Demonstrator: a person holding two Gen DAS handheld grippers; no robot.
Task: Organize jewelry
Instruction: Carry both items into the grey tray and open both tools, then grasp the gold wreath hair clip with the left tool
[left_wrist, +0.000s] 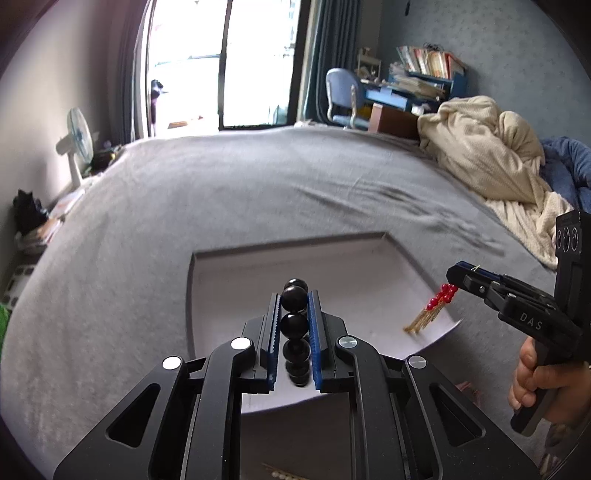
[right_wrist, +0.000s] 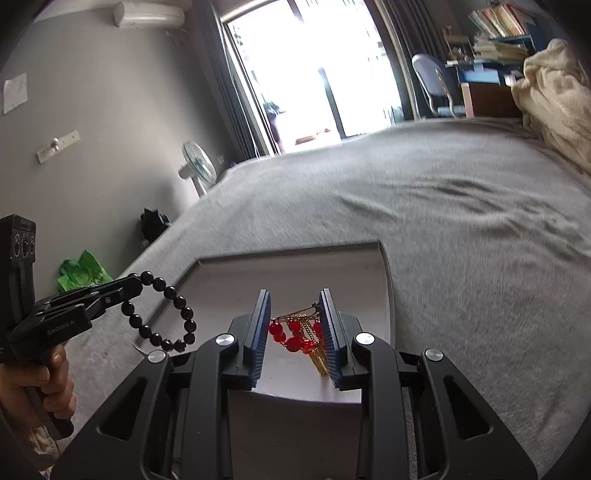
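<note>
Black beads of a bracelet (left_wrist: 294, 325) sit clamped in the left tool (left_wrist: 294, 299) above a white tray (left_wrist: 236, 269) on the grey bed (left_wrist: 258, 192). Red-beaded gold jewelry (right_wrist: 299, 338) hangs over that tray, pinched by the right tool (right_wrist: 295, 314).

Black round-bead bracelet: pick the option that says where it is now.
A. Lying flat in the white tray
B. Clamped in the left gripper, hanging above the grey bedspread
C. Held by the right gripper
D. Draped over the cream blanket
B: the black round-bead bracelet hangs as a loop from the left gripper, off the edge of the white tray, while the right gripper holds red beads.
</note>
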